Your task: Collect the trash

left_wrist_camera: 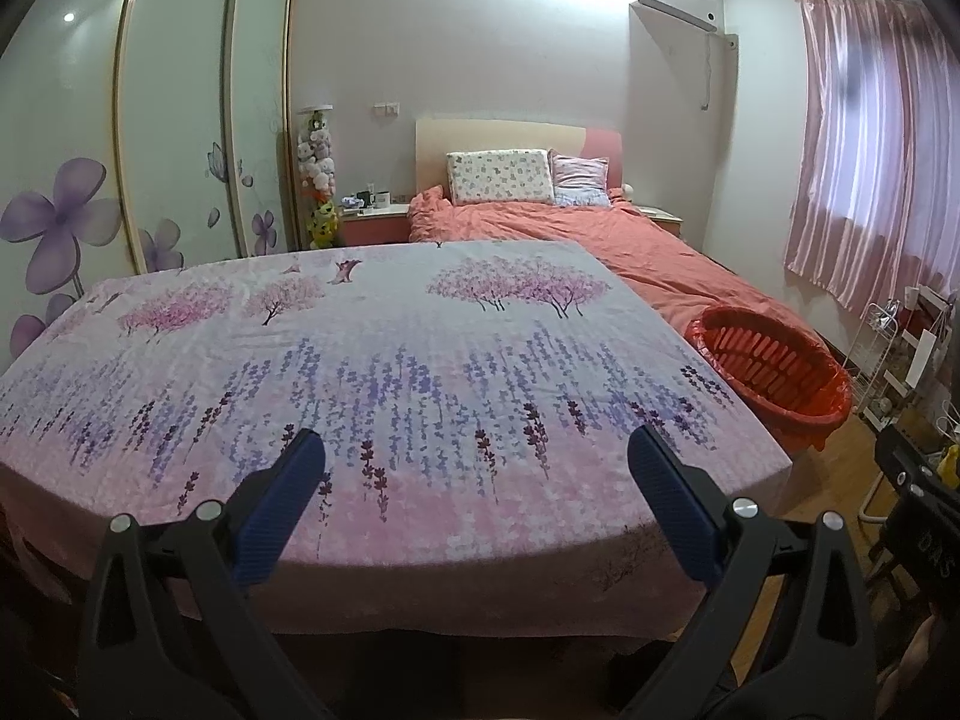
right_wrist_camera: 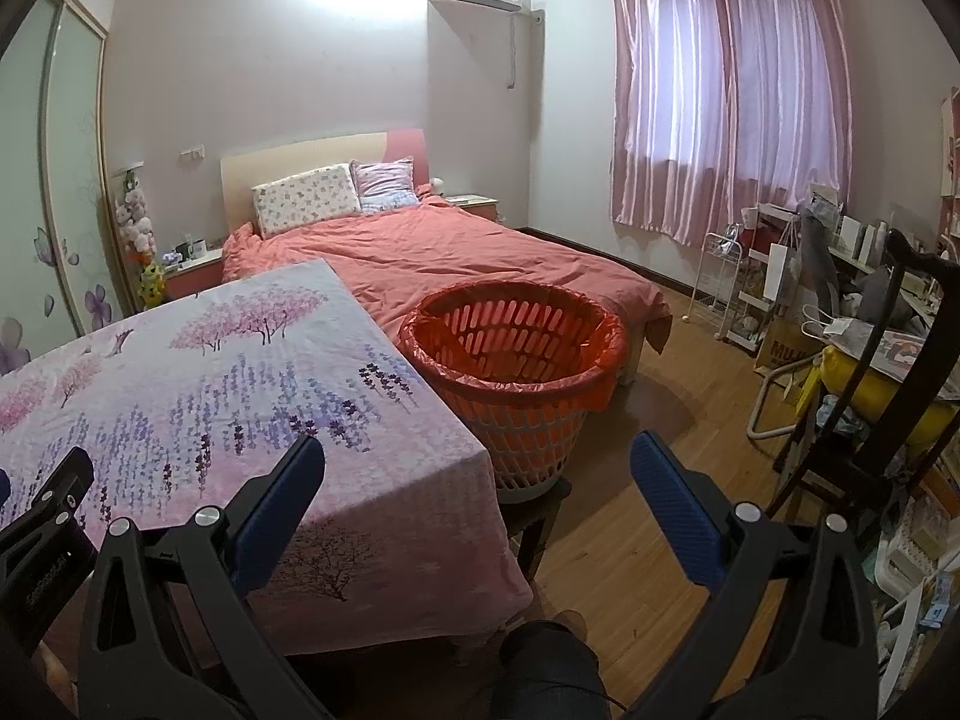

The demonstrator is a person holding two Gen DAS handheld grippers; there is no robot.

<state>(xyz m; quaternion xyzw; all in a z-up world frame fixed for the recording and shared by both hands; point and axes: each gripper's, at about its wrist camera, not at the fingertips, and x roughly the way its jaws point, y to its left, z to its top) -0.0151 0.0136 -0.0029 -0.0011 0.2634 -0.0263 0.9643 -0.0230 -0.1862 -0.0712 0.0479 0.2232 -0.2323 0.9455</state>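
Two grippers, both w/ fingers spread wide and nothing between them. Left gripper (left_wrist_camera: 474, 450) sits at bottom centre of its frame, over the near edge of a table covered by a floral cloth (left_wrist_camera: 372, 348). Right gripper (right_wrist_camera: 477, 456) sits at bottom centre of its frame, pointing past the table's corner toward the basket (right_wrist_camera: 516, 372).

No trash visible anywhere on the cloth or on the wood floor (right_wrist_camera: 648, 480) in either view, so can't say where the item to pick up is; the cloth top shows only its print. Clutter at the right edge of the right view (bags, shelves) is too jumbled to call trash.

Basket w/ red liner bag stands centre frame in the right view, just beside the table's right edge, apparently on a dark stool (right_wrist_camera: 534, 510), w/ the bed (right_wrist_camera: 468, 258) behind it. Looks empty inside as far as the slats show.

Judgement: likely trash here would be paper or wrappers, i.e. light, soft, crushable; pinch at a crumpled fold or raised edge rather than flat against the cloth, which would snag. Basket itself: thin slotted plastic, light, liner slippery, so grab the rim if it needs shifting.
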